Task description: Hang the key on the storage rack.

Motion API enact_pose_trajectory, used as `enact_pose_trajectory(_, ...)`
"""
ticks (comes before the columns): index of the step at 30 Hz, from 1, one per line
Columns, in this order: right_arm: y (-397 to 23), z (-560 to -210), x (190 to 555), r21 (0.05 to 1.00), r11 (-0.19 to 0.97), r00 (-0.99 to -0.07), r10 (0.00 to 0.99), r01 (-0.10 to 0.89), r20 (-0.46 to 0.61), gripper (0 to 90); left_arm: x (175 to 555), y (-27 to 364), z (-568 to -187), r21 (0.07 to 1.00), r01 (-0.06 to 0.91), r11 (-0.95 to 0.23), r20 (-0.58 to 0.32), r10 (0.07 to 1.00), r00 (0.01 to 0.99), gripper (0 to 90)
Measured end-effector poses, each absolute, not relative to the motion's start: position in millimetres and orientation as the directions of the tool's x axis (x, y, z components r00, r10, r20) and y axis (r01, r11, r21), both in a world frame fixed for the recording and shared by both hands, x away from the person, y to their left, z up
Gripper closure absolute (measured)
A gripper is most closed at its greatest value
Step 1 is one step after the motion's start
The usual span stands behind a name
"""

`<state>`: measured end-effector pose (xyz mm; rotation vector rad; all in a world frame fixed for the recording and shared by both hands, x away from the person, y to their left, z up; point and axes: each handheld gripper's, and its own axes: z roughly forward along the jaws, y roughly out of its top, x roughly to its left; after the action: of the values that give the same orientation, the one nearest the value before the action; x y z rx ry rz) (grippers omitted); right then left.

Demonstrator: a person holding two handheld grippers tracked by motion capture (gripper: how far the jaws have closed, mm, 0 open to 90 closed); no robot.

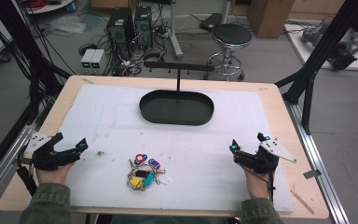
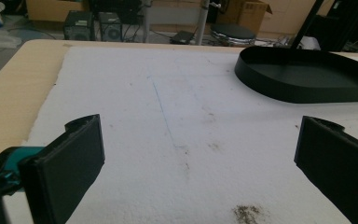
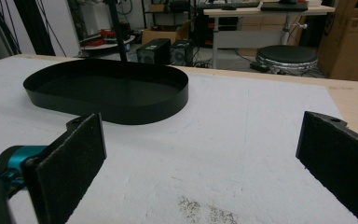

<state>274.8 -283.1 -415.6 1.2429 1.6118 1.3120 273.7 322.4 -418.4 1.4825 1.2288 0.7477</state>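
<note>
White padding covers most of the wooden table (image 1: 279,98), and beyond it the floor is crowded with cables, computer towers and a round stool (image 1: 231,36). Toward the far edge, about midway along it, sits a black oval tray (image 1: 176,108) with a thin post rising behind it to a crossbar. Near the front edge, roughly centred, lies a tangle of keys (image 1: 144,173) with red, blue, yellow and teal tags, nothing touching it. The left gripper (image 1: 70,150) rests by the left edge, held in a hand with a green sleeve; the left gripper view shows its jaws spread wide with only bare padding between them, gripping nothing. The right gripper (image 1: 247,143) sits by the right edge, well apart from the keys, and the right gripper view shows its jaws just as wide and empty, the tray ahead of them.
</note>
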Motion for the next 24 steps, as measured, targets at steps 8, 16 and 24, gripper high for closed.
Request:
enact_pose_trajectory(8,-283.4,-415.7,275.1,0.970,0.037,-0.296,0.954,0.241,0.037,0.4,274.2,321.2,-418.7,0.948,0.316,0.040,-0.138,0.947,0.292,1.9)
enact_pose_trajectory(16,-281.7,-416.2,275.2,0.968,0.038,-0.300,0.953,0.248,0.039,0.4,276.2,316.2,-419.8,0.942,0.336,0.011,-0.122,0.942,0.312,1.9)
enact_pose_trajectory(24,-281.9,-416.2,274.9,0.967,0.037,-0.301,0.953,0.251,0.042,0.4,278.0,309.4,-420.9,0.934,0.358,-0.010,-0.128,0.924,0.360,2.0)
